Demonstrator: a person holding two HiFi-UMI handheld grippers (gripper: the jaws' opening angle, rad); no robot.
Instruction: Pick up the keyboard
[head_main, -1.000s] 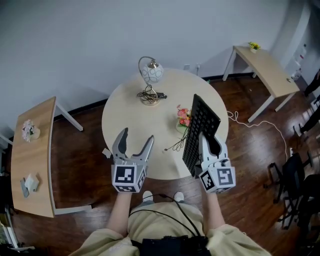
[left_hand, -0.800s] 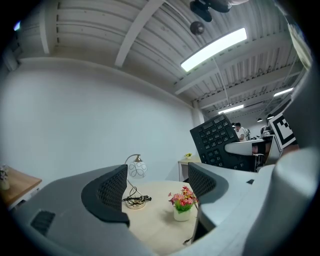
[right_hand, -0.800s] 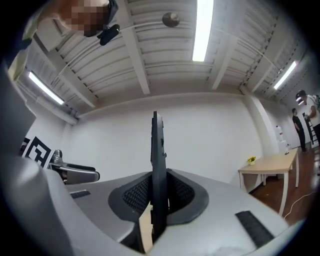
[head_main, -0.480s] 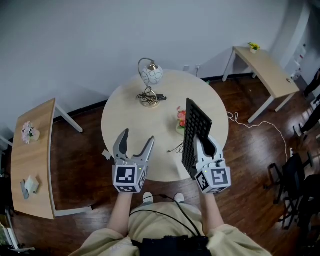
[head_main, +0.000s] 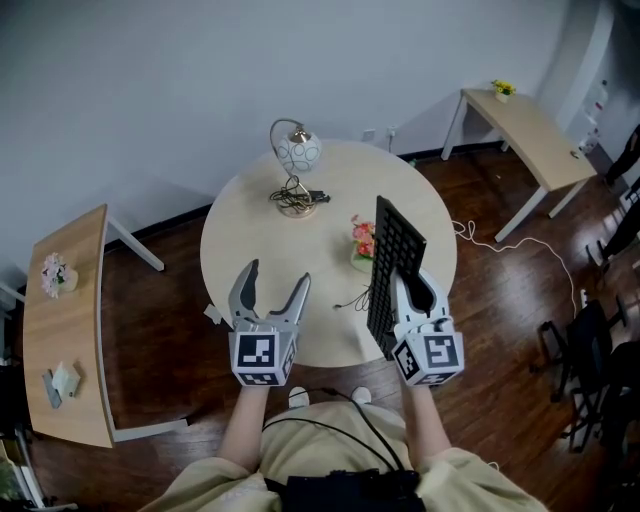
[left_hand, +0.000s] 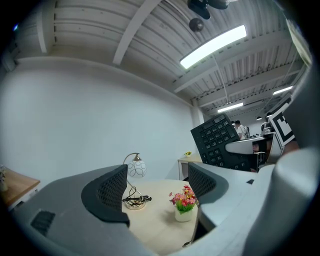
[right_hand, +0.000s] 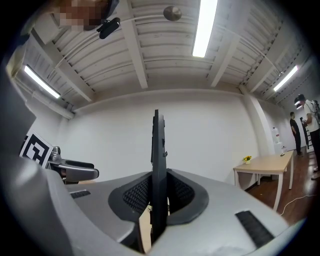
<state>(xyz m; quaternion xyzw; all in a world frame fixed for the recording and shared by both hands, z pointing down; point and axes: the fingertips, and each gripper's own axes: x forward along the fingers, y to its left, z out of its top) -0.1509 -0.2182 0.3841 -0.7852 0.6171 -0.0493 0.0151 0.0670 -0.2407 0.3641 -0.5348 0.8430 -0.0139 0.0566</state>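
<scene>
Your right gripper (head_main: 408, 288) covers the keyboard's (head_main: 394, 248) near end, the keyboard hides part of the flower pot (head_main: 362, 240) and round desk (head_main: 255, 230) behind it, and the small objects (head_main: 62, 378) on the side desk (head_main: 82, 300) at your left are too small to tell.

Right gripper (right_hand: 159, 197) clamping upright black keyboard (right_hand: 158, 165) edge-on

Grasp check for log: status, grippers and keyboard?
Right gripper shut on flat black keyboard, held edge-up over round beige table. Left gripper open, empty. Nothing blocking.
</scene>
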